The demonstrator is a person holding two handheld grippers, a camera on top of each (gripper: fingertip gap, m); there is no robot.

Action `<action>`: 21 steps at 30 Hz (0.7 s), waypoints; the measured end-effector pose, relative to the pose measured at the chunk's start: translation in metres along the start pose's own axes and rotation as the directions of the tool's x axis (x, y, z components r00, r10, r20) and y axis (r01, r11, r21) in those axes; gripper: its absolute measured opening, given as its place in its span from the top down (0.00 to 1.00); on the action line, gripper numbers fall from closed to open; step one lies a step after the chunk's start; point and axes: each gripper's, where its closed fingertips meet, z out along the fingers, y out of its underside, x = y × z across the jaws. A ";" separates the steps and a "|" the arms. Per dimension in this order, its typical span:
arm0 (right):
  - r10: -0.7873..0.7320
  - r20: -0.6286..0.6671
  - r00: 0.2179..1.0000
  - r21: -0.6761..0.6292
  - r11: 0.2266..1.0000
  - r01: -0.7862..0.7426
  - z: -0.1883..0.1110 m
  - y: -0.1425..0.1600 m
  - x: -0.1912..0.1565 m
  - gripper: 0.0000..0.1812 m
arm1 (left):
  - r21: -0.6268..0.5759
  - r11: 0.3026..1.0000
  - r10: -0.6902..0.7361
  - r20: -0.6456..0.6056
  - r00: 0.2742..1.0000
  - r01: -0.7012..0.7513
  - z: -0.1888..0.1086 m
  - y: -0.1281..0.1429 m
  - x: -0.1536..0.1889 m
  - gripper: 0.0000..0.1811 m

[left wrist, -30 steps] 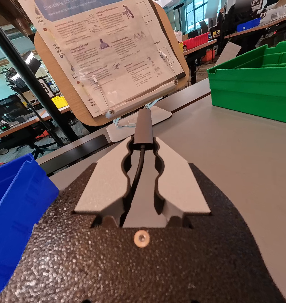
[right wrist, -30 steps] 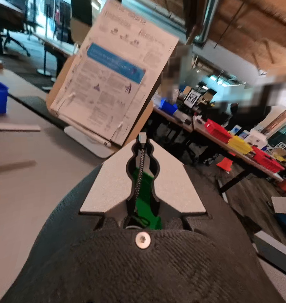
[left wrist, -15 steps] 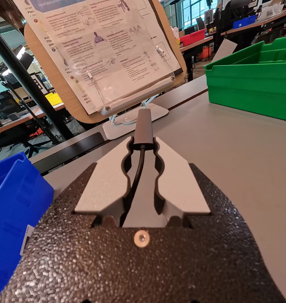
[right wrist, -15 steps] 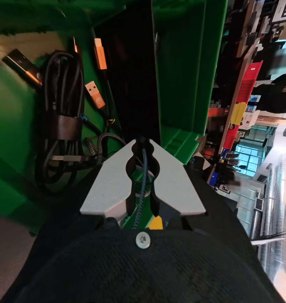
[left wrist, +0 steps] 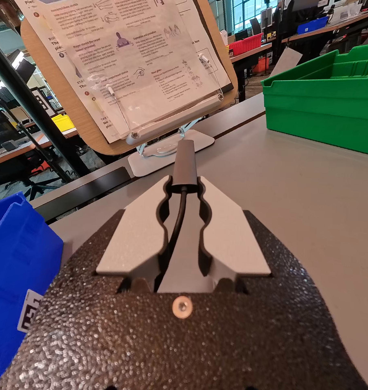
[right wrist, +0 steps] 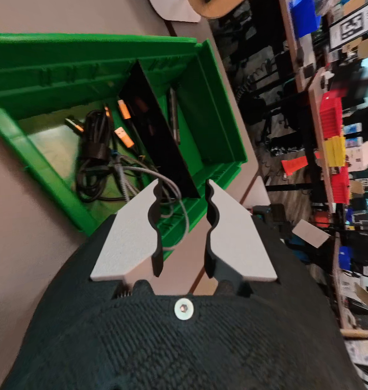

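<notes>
Your left gripper [left wrist: 184, 181] is clamping a slim grey adapter [left wrist: 184, 162] at its tips, jaws closed on its near end, and the adapter's black cord [left wrist: 178, 219] is running back between the fingers. It's hovering over the grey table [left wrist: 284, 190], with the document stand [left wrist: 136, 69] ahead, a blue bin [left wrist: 16, 253] to the left and the green bin [left wrist: 322, 109] off to the right. Your right gripper [right wrist: 182, 183] is gaping wide, holding nothing, tilted above that green bin [right wrist: 41, 168]. Only this view is showing inside: a black divider [right wrist: 157, 139], a bundled black cable [right wrist: 94, 152], orange-tipped plugs [right wrist: 124, 137], and a braided silver cable [right wrist: 178, 200] looping over the rim beside your left finger.
</notes>
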 end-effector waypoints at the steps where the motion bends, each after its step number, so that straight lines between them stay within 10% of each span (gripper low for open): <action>1: 0.008 0.027 1.000 0.001 1.000 -0.008 -0.002 -0.002 -0.011 0.78 | 0.001 1.000 0.000 -0.002 1.000 0.000 0.000 0.000 0.001 0.88; 6: 0.166 0.256 0.952 0.319 0.915 -0.245 -0.019 -0.101 -0.084 0.63 | 0.141 0.990 0.018 -0.206 0.978 0.011 -0.008 -0.023 0.033 0.88; 11: 0.125 0.518 0.846 0.531 0.728 -0.433 -0.033 -0.209 -0.149 0.49 | 0.294 0.936 0.069 -0.693 0.717 0.195 -0.053 -0.055 0.103 0.89; 16: 0.037 0.644 0.764 0.542 0.683 -0.489 -0.028 -0.239 -0.181 0.58 | 0.271 0.924 0.106 -0.859 0.501 0.269 -0.083 -0.057 0.125 0.88; 21: -0.031 0.747 0.664 0.520 0.650 -0.555 -0.043 -0.237 -0.199 0.79 | 0.265 0.922 0.118 -0.887 0.447 0.283 -0.090 -0.057 0.133 0.89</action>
